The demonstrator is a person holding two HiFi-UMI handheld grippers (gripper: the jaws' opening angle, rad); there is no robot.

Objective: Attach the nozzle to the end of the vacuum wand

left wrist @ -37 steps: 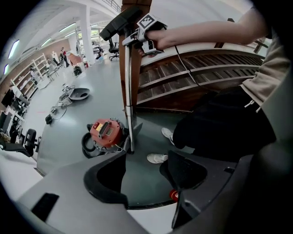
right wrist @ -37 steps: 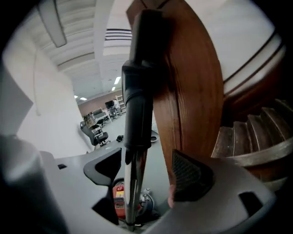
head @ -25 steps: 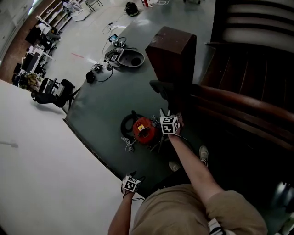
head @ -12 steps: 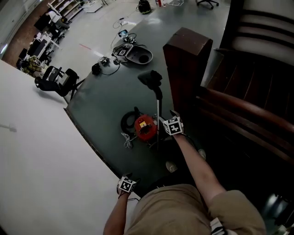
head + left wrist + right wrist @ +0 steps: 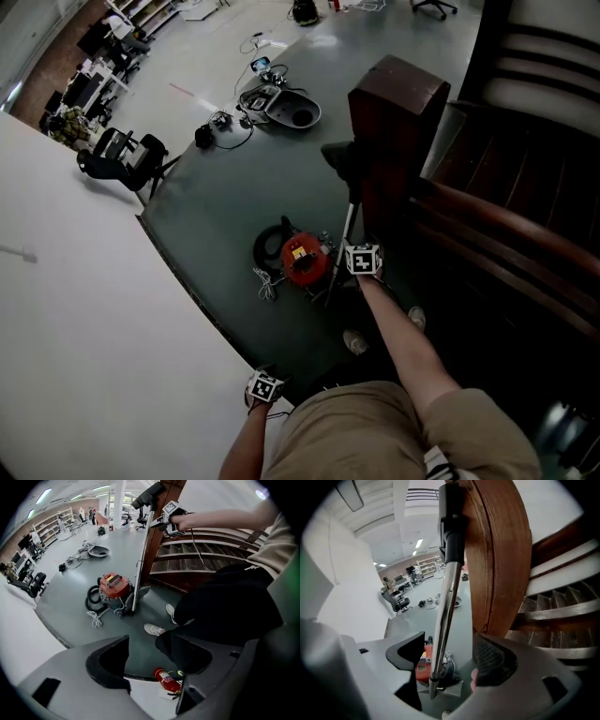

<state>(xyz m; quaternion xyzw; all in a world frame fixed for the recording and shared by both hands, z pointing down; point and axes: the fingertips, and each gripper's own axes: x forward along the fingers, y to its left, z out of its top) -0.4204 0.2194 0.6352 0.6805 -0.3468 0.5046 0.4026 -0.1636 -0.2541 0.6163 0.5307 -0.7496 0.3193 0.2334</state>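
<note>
Beside the post [image 5: 398, 112], at 12 o'clock from the person, the right claw [image 5: 354, 255] has the wand [image 5: 342, 239] running between its jaws. In the right gripper view the jaws stand well apart, tube nearer one jaw, no pad pressed on it. Wand is tilted, foot down on the floor [image 5: 234, 206] just beside the vacuum [image 5: 298, 261] at 9 o'clock of the claw. Black nozzle [image 5: 342, 155] is at the wand's top end, close to the post — can't tell if fully seated. Left claw [image 5: 265, 386] wide open, empty, down at 7 o'clock, well apart from it all.

Risks: unclamped tube could slip or topple onto the vacuum. A swinging top could knock the nozzle on the post and pop it loose — only one claw steadies it. Loose cord [image 5: 264, 281] by the vacuum could snag the wand's foot.
</note>
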